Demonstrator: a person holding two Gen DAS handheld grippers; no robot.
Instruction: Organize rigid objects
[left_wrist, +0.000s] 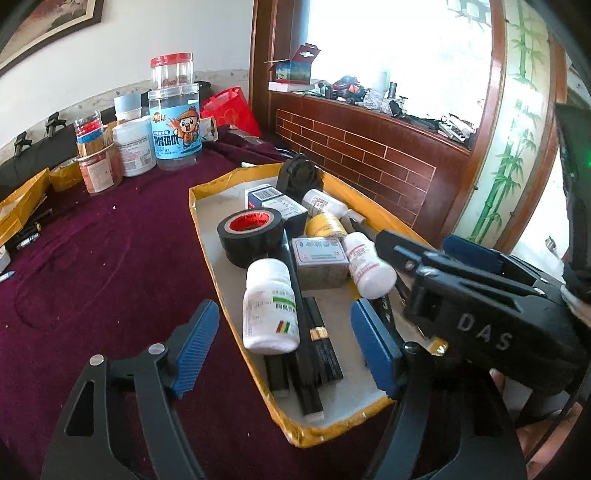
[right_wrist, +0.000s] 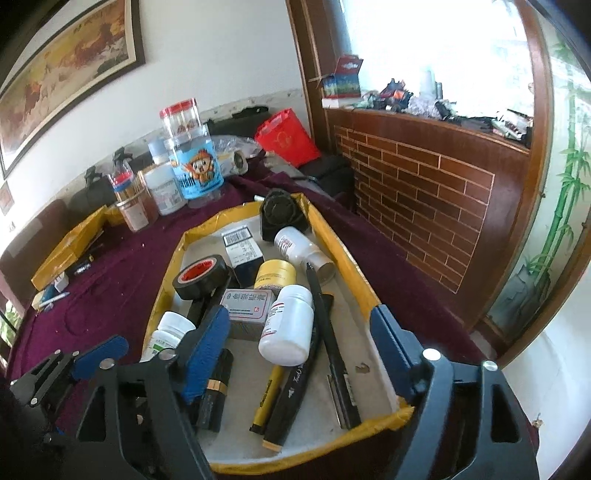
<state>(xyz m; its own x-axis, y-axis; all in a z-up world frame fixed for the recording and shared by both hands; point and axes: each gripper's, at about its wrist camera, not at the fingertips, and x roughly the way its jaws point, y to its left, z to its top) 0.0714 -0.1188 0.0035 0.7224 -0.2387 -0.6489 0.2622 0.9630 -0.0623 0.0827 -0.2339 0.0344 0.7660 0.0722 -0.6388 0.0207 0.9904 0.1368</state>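
On the maroon desk (left_wrist: 110, 258), the yellow-rimmed tray (right_wrist: 343, 258) holds white pill bottles (right_wrist: 288, 325), black tape (left_wrist: 253, 230), small boxes (left_wrist: 319, 260) and pens (right_wrist: 332, 332), all lying just ahead of the left gripper (left_wrist: 284, 347) and right gripper (right_wrist: 299, 350), both spread wide and empty.

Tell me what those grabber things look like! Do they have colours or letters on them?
Both are black plastic with cut-out holes and shiny silver bolts. The left gripper has two fingers faced with ridged blue pads. The right gripper has the same blue-padded fingers. Seen from the left camera, its black body carries the white letters DAS. No cables or sleeves are visible.
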